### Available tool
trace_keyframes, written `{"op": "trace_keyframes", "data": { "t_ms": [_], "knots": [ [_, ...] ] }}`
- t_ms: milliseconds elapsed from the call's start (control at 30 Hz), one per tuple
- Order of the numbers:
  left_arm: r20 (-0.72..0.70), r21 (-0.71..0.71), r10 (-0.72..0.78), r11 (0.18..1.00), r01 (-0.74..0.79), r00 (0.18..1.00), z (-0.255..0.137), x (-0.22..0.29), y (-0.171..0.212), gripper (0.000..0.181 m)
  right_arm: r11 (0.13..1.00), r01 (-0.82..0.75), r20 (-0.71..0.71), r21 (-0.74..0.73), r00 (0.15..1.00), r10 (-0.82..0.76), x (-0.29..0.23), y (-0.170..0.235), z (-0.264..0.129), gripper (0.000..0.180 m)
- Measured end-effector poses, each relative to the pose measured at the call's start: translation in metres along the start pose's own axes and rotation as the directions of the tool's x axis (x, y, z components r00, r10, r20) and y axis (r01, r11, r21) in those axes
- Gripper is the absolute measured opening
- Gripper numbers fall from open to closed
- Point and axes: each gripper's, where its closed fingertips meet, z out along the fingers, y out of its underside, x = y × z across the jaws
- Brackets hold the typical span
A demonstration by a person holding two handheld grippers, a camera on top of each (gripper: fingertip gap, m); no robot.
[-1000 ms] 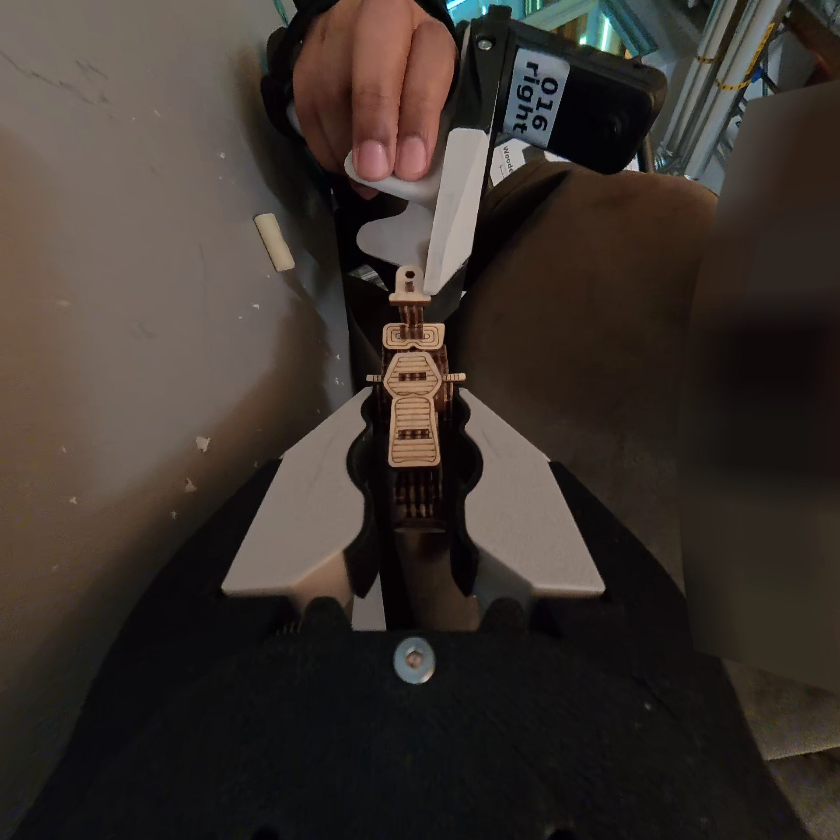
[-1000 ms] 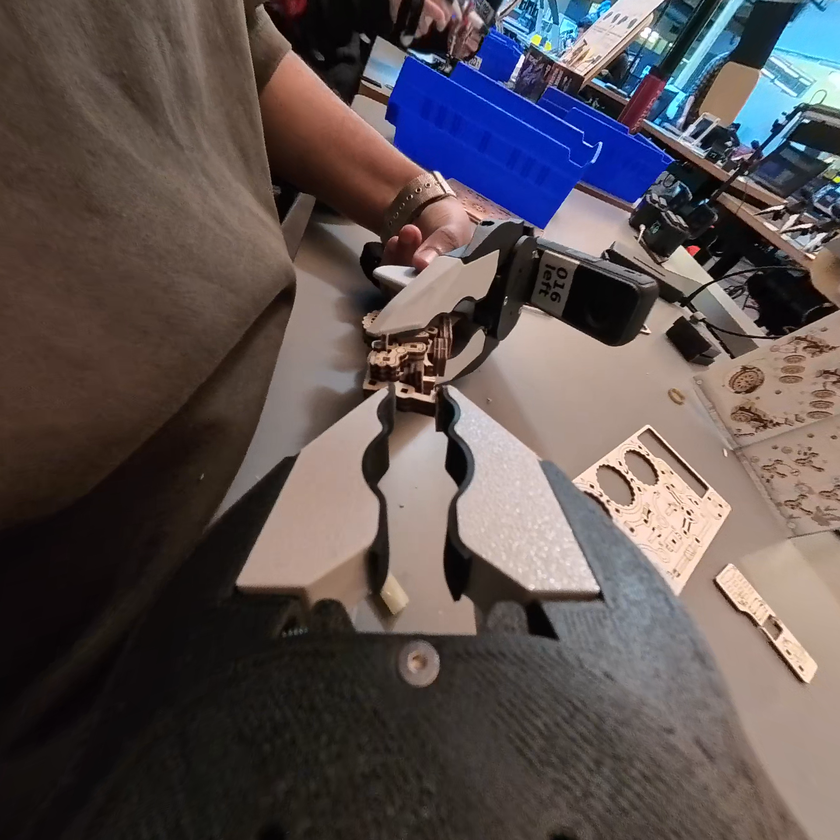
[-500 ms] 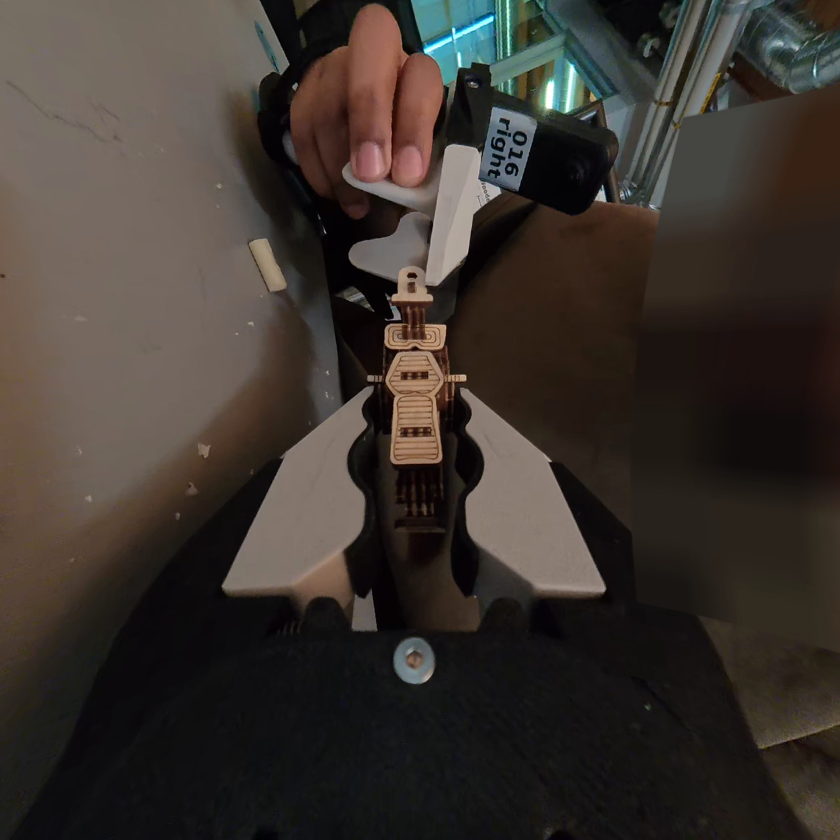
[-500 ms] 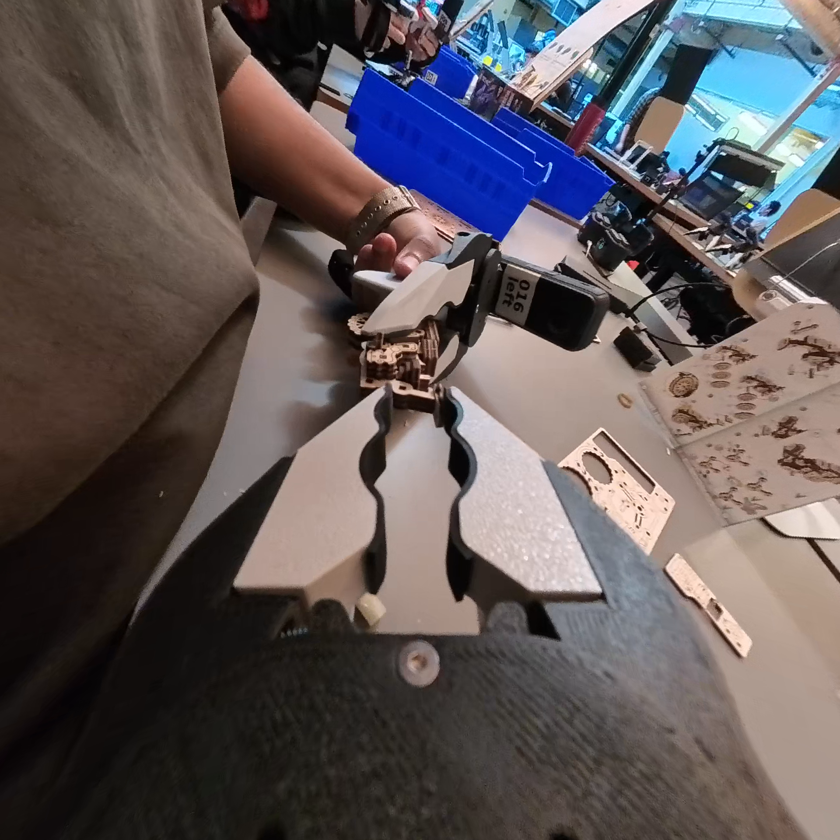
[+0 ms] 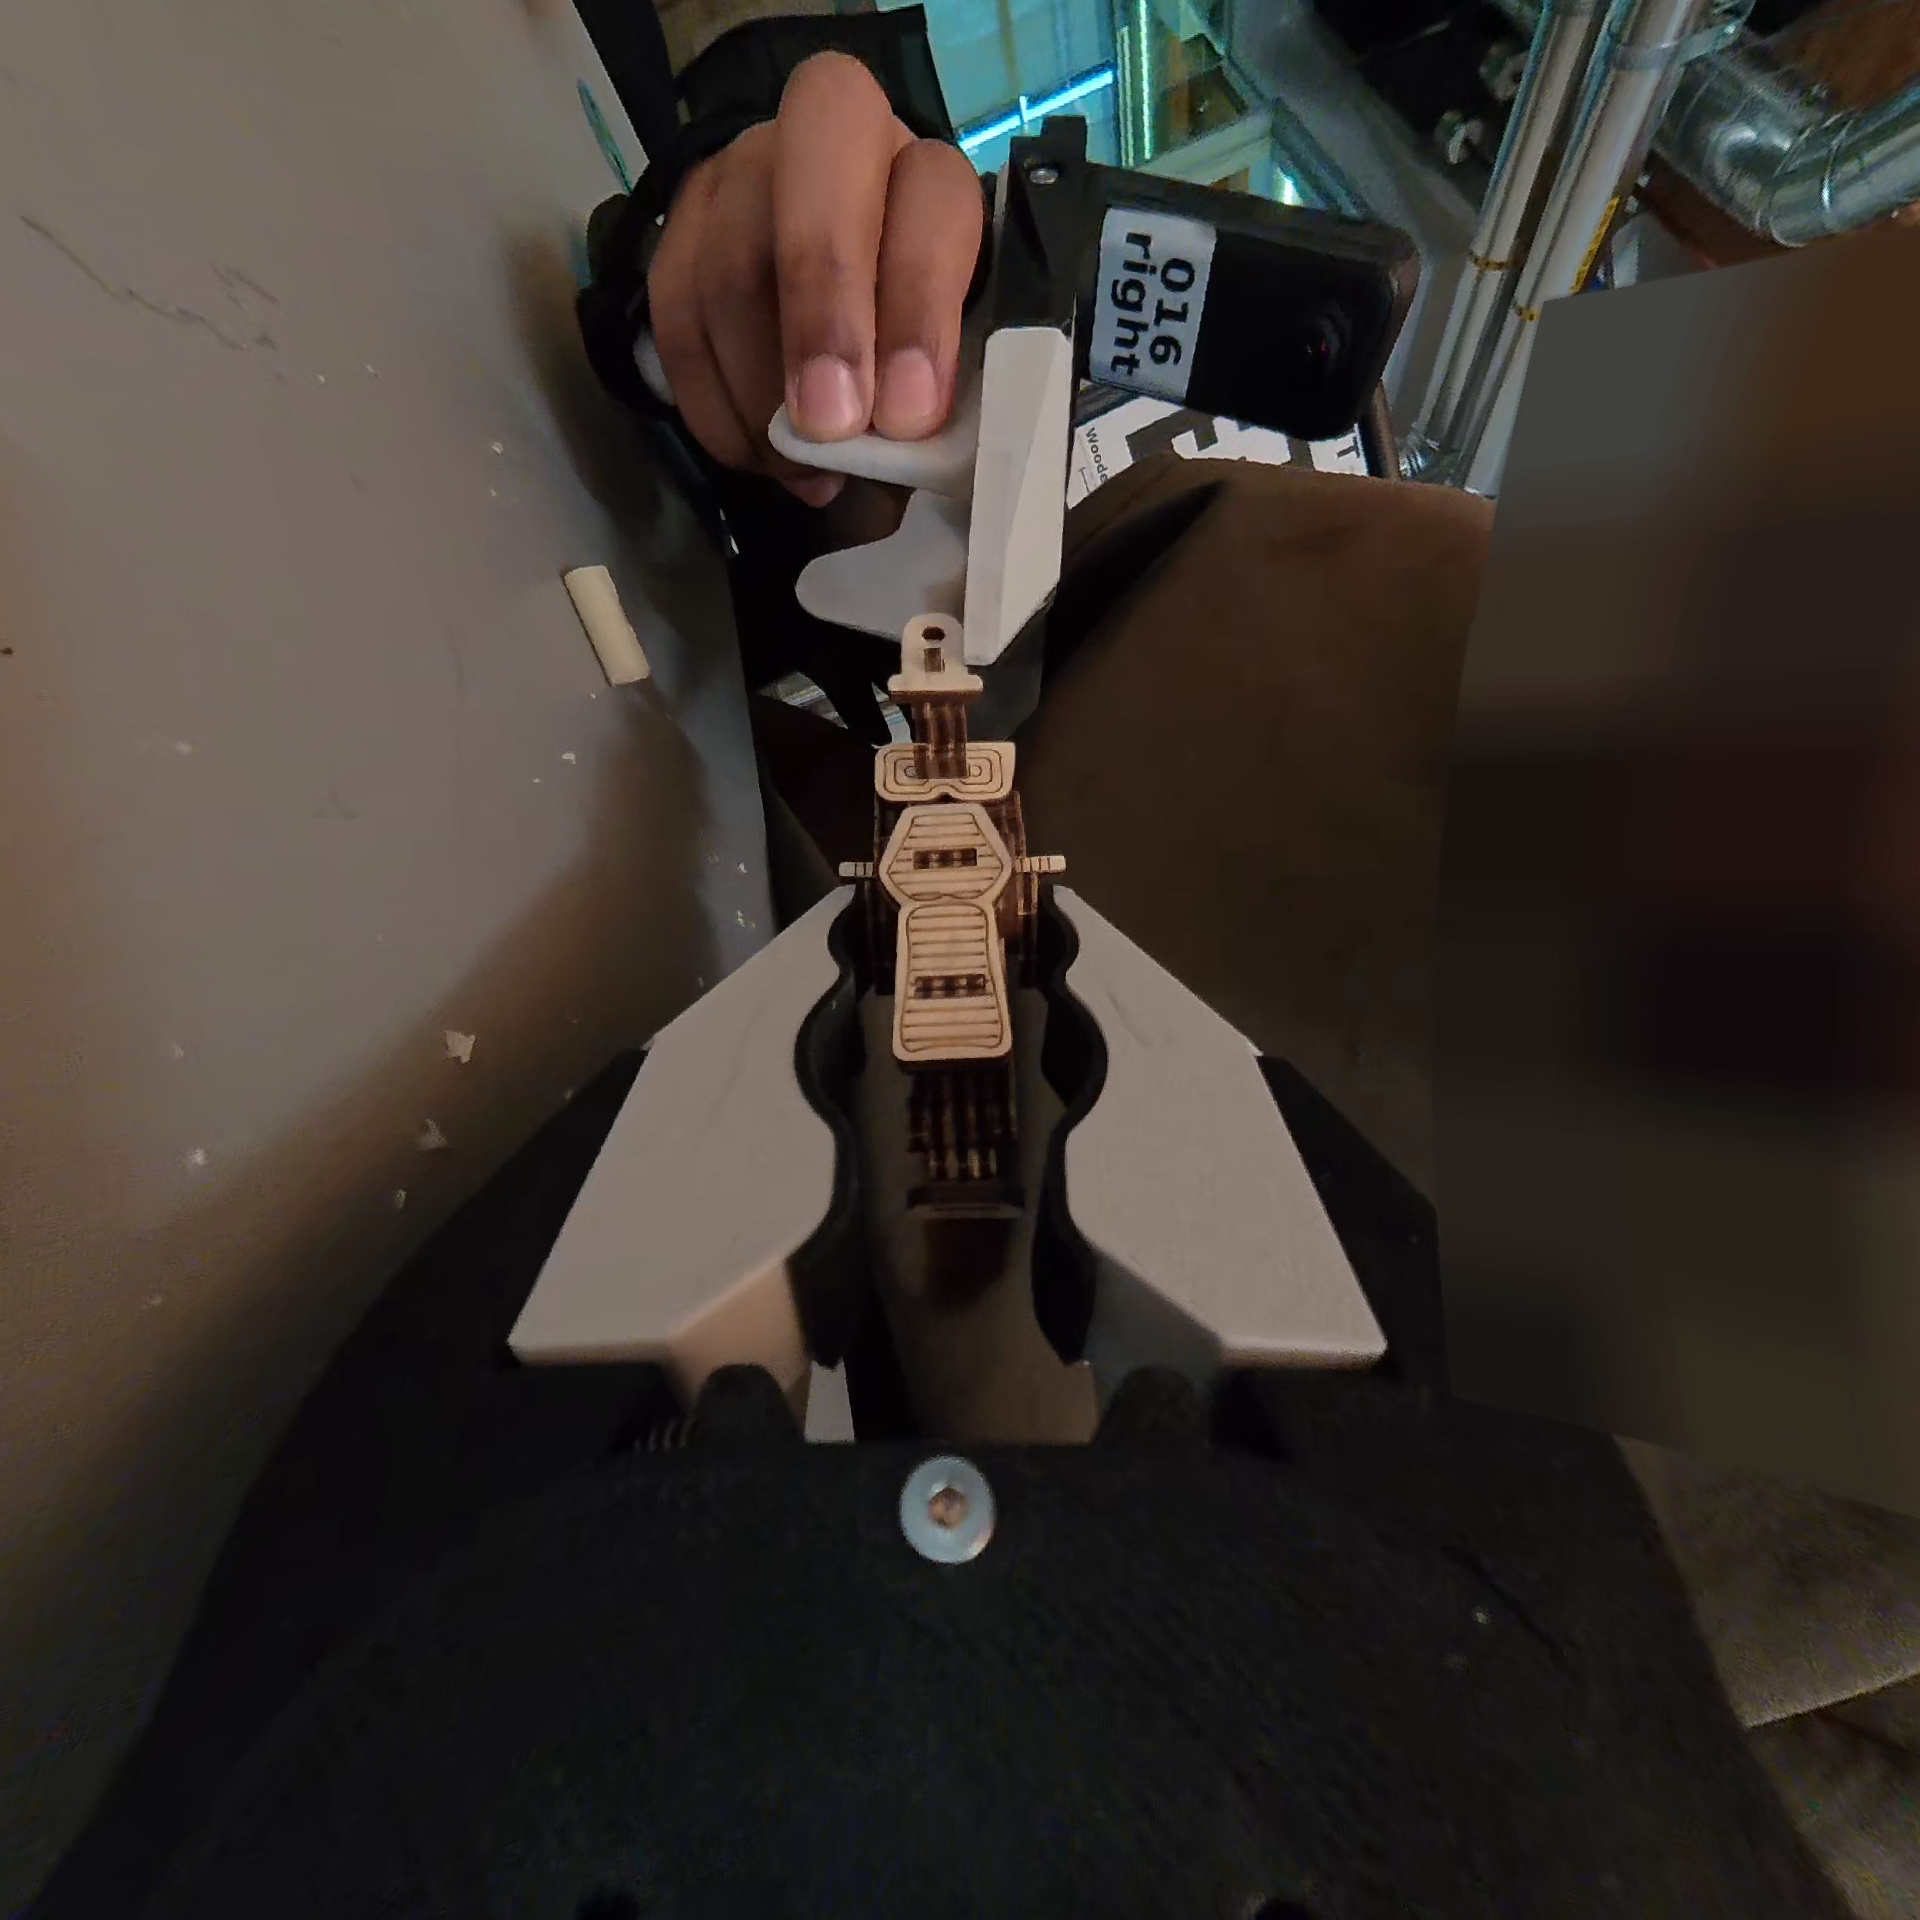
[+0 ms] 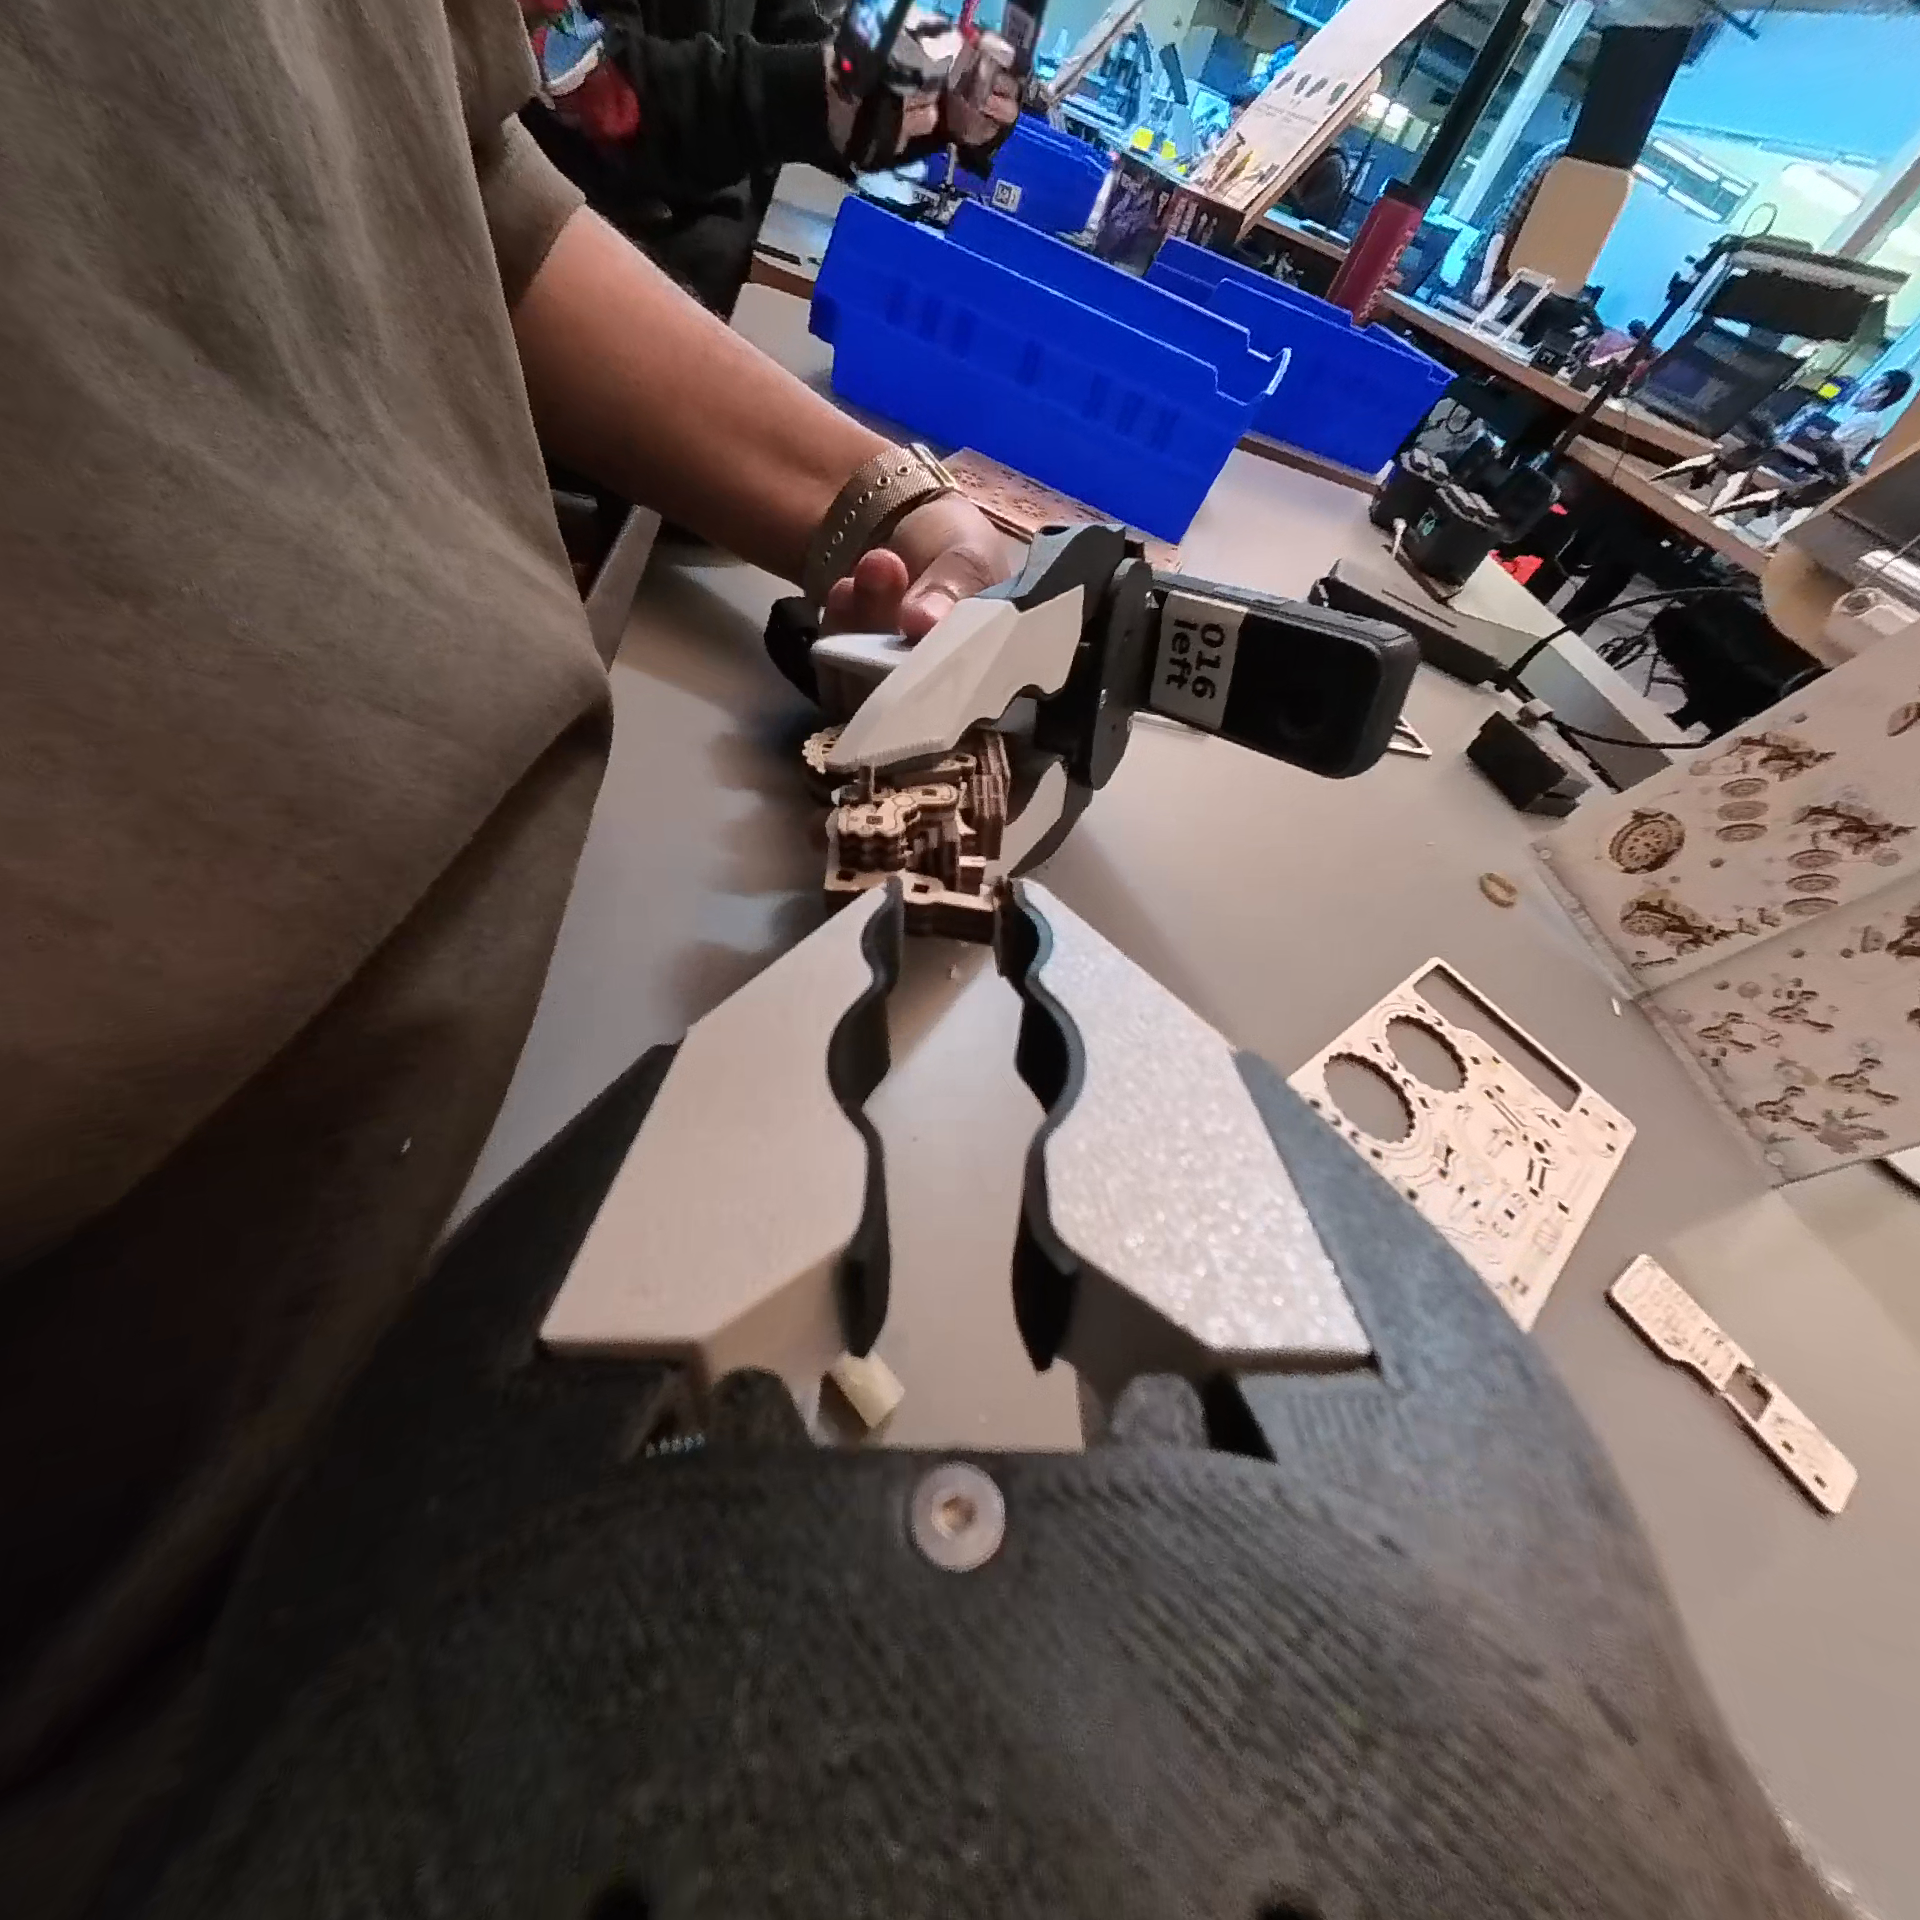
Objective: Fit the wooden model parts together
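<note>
2 grippers meet on 1 wooden model (image 5: 951, 935), held in the air just above the grey table (image 6: 1247, 883); left gripper (image 5: 951, 914) is clenched on the model's body, its pale fingers (image 5: 727, 1122) pressing both flanks, the model's slatted top face turned toward the left wrist camera; 2 short side pegs stick out just past the fingertips.

Right gripper (image 6: 943, 904) has its tips pinched on the near end of the model; the wavy inner pads farther back stand apart, so the hold is at the very tips only; in the left wrist view the same gripper (image 5: 971, 644) comes in from the far side and meets the small eyelet tab (image 5: 933, 665) at the model's far end; whether it truly clamps the tab or just touches it, I cannot tell from that view.

Judged step: pressing or seating a small end piece into the assembled body; the joint itself is hidden by the fingers.

Risks:
- tip-only hold on the right side; any twist could let the piece slip out and drop to the table;
- thin plywood tab and pegs; off-axis push could snap them;
- the 2 grippers oppose each other; too hard a squeeze on the left may crush the stacked layers.

Nearby, well apart on the right: 1 punched-out wooden sheet (image 6: 1455, 1122), 1 loose strip (image 6: 1730, 1382), printed part sheets (image 6: 1766, 883); blue bins (image 6: 1039, 353) at the far side.
</note>
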Motion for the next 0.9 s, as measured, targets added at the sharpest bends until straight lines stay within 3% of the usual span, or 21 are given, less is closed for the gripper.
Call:
{"op": "trace_keyframes", "data": {
  "t_ms": [167,200,333,400,600,733,900],
  "knots": [
    [0.007,-0.005,0.006,1.0,-0.006,1.0,0.0,-0.001,0.001,0.027,0.998,-0.054,0.038,-0.017,0.998,0.055,-0.001,0.001,0.0,0.016],
    [0.012,-0.013,0.016,1.0,-0.015,1.0,0.001,-0.001,0.002,0.026,0.998,-0.065,0.026,-0.012,0.998,0.066,0.003,0.0,-0.001,0.0],
    [0.013,0.001,0.023,1.0,-0.023,1.0,-0.002,0.001,-0.001,0.027,0.998,-0.055,-0.004,0.015,0.998,0.055,0.005,-0.008,-0.004,0.0],
    [0.041,0.031,0.022,0.999,-0.023,0.999,-0.012,-0.004,-0.005,0.026,0.999,0.009,-0.039,0.038,0.999,-0.008,0.002,-0.014,-0.004,0.02],
    [-0.03,0.095,0.044,0.995,-0.04,0.999,-0.02,0.009,-0.016,0.027,0.999,-0.033,-0.122,0.029,0.992,0.037,0.021,-0.003,-0.006,0.031],
    [-0.058,0.069,0.052,0.996,-0.048,0.997,-0.012,0.013,-0.012,0.027,0.996,-0.072,-0.118,0.056,0.99,0.079,0.022,-0.006,-0.006,0.033],
    [-0.097,0.06,0.059,0.997,-0.054,0.993,-0.006,0.019,-0.01,0.026,0.996,-0.062,-0.094,0.058,0.993,0.067,0.013,-0.009,-0.002,0.021]
  ]
}}
